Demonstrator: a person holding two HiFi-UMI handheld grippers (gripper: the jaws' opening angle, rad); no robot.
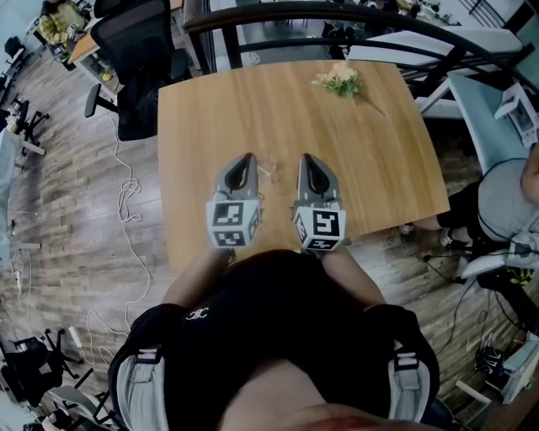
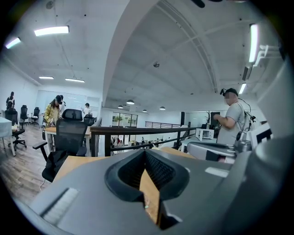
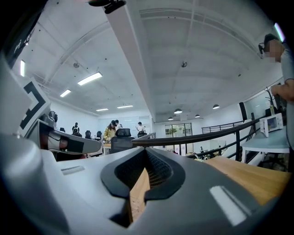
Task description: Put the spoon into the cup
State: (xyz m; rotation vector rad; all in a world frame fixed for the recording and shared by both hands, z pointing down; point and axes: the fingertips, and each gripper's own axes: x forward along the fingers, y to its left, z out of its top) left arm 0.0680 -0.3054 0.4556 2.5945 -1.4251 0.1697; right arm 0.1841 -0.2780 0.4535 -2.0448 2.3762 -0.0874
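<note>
A small, pale, see-through thing (image 1: 268, 168) lies on the wooden table (image 1: 362, 168) between the two gripper tips; it is too faint to name as cup or spoon. My left gripper (image 1: 247, 158) (image 2: 146, 153) and right gripper (image 1: 306, 158) (image 3: 147, 153) hover side by side over the table's near part, pointing away from me. In both gripper views the ribbed jaws meet at their tips, with only table wood showing in the gap behind. Neither gripper holds anything.
A small bunch of pale flowers (image 1: 339, 80) lies at the table's far right. A dark railing (image 1: 337, 13) runs behind the table. A black office chair (image 1: 139, 59) stands at far left, a seated person (image 1: 509, 202) at right, and cables (image 1: 126, 194) trail on the floor.
</note>
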